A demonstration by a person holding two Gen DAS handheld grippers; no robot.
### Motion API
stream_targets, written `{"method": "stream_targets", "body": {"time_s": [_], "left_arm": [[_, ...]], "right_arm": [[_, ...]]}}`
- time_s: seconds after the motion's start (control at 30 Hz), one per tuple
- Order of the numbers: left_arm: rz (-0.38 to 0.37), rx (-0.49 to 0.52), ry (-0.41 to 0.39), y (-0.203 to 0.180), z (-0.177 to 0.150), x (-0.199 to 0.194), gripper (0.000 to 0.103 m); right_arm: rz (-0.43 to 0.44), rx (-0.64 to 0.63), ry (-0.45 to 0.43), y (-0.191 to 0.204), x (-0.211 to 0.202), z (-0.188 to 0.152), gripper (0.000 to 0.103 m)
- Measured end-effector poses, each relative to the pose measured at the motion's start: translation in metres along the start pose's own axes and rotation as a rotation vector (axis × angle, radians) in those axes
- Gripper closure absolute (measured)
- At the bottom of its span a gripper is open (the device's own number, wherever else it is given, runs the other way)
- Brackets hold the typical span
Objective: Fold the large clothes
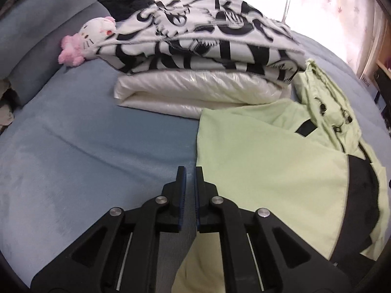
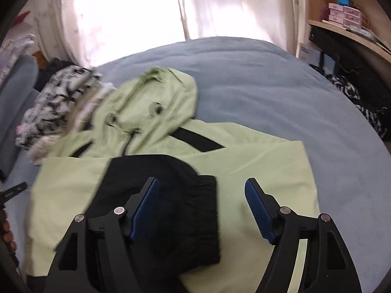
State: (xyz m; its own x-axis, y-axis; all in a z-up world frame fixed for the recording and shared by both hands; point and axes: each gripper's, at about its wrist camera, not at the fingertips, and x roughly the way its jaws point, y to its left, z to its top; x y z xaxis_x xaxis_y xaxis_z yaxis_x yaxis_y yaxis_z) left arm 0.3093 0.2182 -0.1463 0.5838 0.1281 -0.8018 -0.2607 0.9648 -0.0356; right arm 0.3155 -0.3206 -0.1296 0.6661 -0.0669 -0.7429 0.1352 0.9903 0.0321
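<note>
A: The left gripper [image 1: 190, 171] hangs at the jacket's left edge, jaws closed to a thin slit, nothing visibly between them. The right gripper [image 2: 202, 183] stands wide open and empty above the black cuff [image 2: 171, 210].

B: And the pale green jacket [image 2: 256, 166]?

A: Mid-bed [image 2: 256, 78], sleeve folded across the body, hood [image 2: 156, 97] loose toward the window edge. I'd judge it partly folded; further folds remain. Two folded pieces [image 1: 200, 68] are stacked beyond.
</note>
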Motion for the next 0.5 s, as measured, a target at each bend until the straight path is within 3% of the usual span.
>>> {"method": "stream_targets", "body": {"time_s": [0.1, 0.3, 0.4, 0.5], "left_arm": [[-0.081, 0.028, 0.008, -0.016, -0.011, -0.018, 0.101], [-0.243, 0.11, 0.047, -0.098, -0.056, -0.032, 0.101], [-0.218, 0.169, 0.073, -0.13, -0.077, -0.021, 0.101], [-0.129, 0.19, 0.087, -0.134, -0.091, -0.005, 0.1]], "right_arm": [[0.076, -0.016, 0.026, 0.023, -0.014, -0.009, 0.03], [0.225, -0.072, 0.122, 0.088, -0.002, -0.038, 0.042], [0.234, -0.098, 0.183, 0.109, 0.02, -0.058, 0.044], [0.149, -0.112, 0.249, 0.102, 0.041, -0.074, 0.049]]}}
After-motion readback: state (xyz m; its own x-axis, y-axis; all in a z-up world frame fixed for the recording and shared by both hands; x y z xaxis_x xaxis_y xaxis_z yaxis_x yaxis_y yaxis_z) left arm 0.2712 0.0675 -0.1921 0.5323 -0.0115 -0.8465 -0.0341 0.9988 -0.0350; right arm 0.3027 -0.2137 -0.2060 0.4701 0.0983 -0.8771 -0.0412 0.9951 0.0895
